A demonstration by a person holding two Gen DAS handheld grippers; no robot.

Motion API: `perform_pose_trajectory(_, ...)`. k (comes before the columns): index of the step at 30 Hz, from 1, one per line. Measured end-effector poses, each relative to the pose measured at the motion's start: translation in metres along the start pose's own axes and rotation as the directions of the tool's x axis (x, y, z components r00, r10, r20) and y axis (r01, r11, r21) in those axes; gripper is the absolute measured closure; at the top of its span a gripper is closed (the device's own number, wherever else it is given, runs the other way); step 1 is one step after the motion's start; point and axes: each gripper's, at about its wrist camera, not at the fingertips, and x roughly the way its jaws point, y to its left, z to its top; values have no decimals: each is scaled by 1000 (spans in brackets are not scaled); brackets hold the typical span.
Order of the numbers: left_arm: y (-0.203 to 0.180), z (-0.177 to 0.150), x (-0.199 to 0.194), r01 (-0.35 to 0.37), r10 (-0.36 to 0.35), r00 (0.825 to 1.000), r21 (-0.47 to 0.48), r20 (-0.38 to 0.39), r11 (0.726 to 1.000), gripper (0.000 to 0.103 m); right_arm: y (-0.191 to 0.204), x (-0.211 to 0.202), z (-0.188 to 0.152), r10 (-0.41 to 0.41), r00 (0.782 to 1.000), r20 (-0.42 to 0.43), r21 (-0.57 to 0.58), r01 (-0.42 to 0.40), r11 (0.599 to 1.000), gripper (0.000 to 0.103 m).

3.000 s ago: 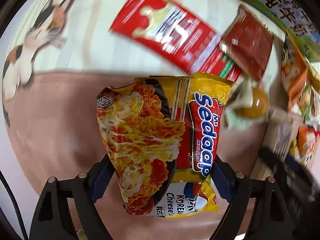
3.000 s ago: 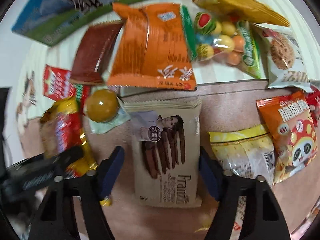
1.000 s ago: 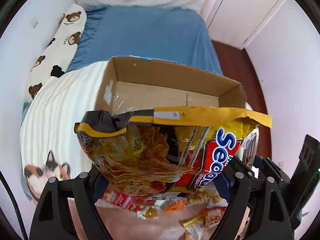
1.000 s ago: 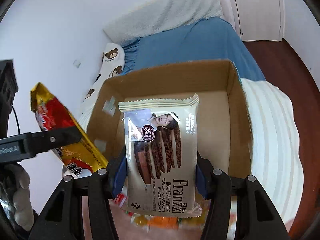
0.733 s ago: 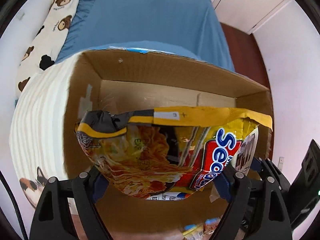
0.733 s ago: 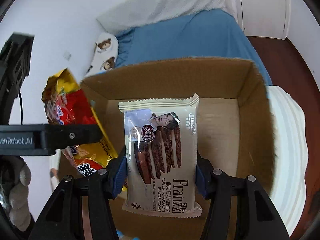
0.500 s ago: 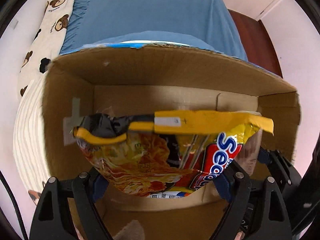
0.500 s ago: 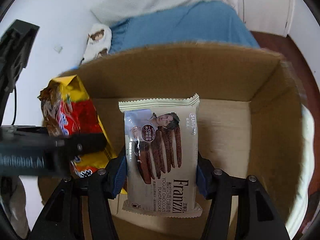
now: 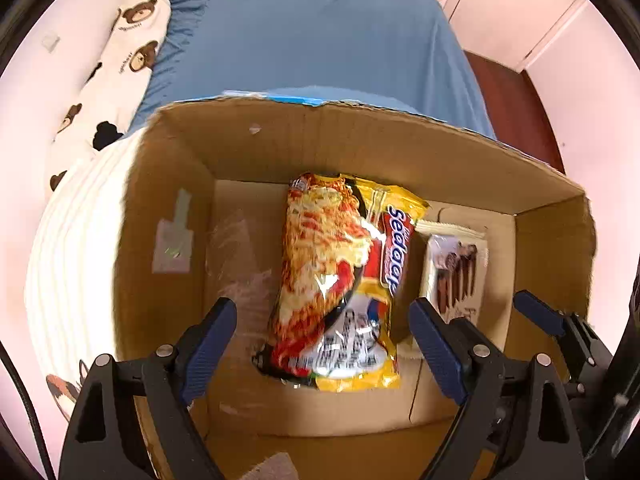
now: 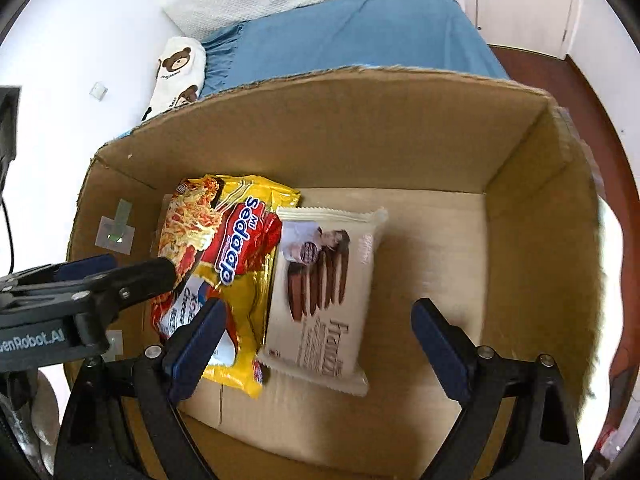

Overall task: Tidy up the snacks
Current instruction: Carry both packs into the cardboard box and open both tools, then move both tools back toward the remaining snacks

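Lying inside the cardboard box (image 10: 400, 128), the noodle packet (image 9: 340, 280) and the cookie pack (image 10: 320, 292) are already stored, with the left gripper (image 9: 322, 332) wide and empty, the right gripper (image 10: 316, 340) opening with nothing pressed.

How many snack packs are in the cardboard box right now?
2. The yellow noodle pack lies on the floor of the cardboard box toward its left wall; the cream cookie pack lies flat along its right side. Anything under them is hidden.

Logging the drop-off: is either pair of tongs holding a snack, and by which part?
Nothing is held. The noodle packet and cookie pack lie in the cardboard box; left tongs open, right tongs opening.
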Motion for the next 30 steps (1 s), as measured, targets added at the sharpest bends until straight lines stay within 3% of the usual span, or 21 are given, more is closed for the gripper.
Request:
perform_pose_trajectory(13,-4,-93,-77,-66,59,978,27,199,997,15,8,-95,-71,-103,989,106,-15,105,994,8)
perform_pose_trajectory(30,1,-184,-159,-20,4,944,43,330,999,15,39,-188,-143,-123,957,261,-13,131,991,8)
